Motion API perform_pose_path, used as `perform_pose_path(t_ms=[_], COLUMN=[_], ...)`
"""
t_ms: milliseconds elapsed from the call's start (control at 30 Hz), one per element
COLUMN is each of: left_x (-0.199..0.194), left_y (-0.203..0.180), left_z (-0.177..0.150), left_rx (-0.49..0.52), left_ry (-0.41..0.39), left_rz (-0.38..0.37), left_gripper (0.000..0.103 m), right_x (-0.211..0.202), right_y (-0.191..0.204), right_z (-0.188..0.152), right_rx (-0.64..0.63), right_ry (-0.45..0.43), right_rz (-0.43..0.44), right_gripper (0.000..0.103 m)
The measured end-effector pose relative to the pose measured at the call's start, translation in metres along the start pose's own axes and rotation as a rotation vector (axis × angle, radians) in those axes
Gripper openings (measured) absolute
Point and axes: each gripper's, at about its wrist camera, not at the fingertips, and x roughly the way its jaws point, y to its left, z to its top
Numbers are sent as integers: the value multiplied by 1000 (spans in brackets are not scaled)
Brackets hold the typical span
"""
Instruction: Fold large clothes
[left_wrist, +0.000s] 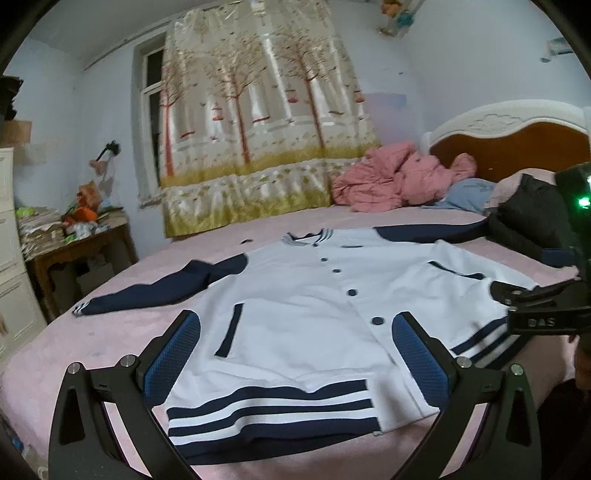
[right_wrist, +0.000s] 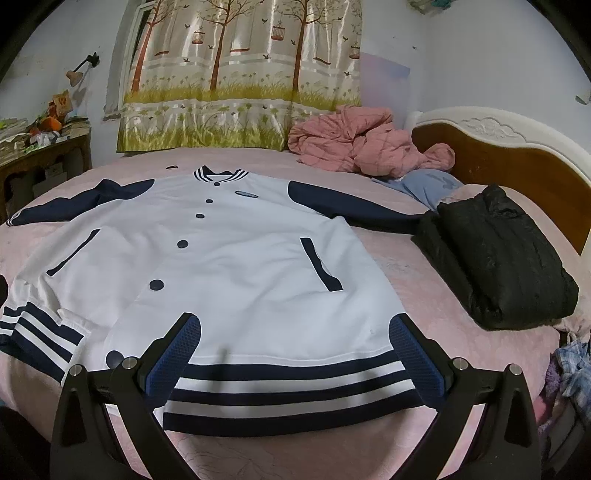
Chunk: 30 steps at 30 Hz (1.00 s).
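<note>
Jacket (right_wrist: 229, 266) spread flat, front up, on bed (right_wrist: 424, 332) with pink sheet; white body, navy sleeves out to both sides, navy snaps down the middle, striped hem nearest both cameras. Collar (right_wrist: 221, 173) pointing toward curtain (right_wrist: 243, 74) on far wall.

Left gripper (left_wrist: 295, 354) low over the hem's left part, jaws spread wide, blue pads clear of the cloth on either side, holding nothing. Right gripper (right_wrist: 295, 350) likewise over the hem's right part, jaws spread, empty. Seen from left wrist view at far right, right gripper (left_wrist: 539, 306) just above the jacket's right hem corner; touching or not, hard to tell from this angle.

Right sleeve (right_wrist: 354, 206) reaching to black folded garment (right_wrist: 495, 254), its cuff hidden behind it. Left sleeve (left_wrist: 162, 284) lying crooked, striped cuff near bed edge.

Pink quilt (right_wrist: 362, 144) bunched by headboard (right_wrist: 517, 166), blue pillow (right_wrist: 428, 186) just in front of it. Cluttered side table (left_wrist: 77, 240) left of bed, under wall lamp (left_wrist: 105, 155). Small dark object (left_wrist: 246, 241) on sheet beyond collar, too small to identify.
</note>
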Motion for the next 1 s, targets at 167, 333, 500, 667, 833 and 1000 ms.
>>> perform_pose_path(t_ms=[167, 333, 500, 667, 833, 1000], left_x=[-15, -22, -9, 34, 38, 38], left_y=[4, 38, 88, 120, 115, 131], left_z=[4, 13, -17, -81, -112, -121], left_rx=[-25, 0, -36, -172, -278, -438], left_ry=[-75, -101, -21, 213, 261, 248], left_rz=[-29, 93, 197, 173, 65, -61], left_gripper=[88, 86, 86, 64, 37, 53], right_x=[-4, -14, -8, 15, 36, 42], right_y=[-16, -59, -104, -124, -123, -106], right_z=[0, -1, -29, -61, -85, -99], right_rx=[83, 167, 170, 235, 296, 266], right_ry=[-32, -95, -118, -50, -36, -77], right_rz=[103, 175, 73, 108, 170, 132], right_gripper=[103, 103, 103, 98, 81, 80])
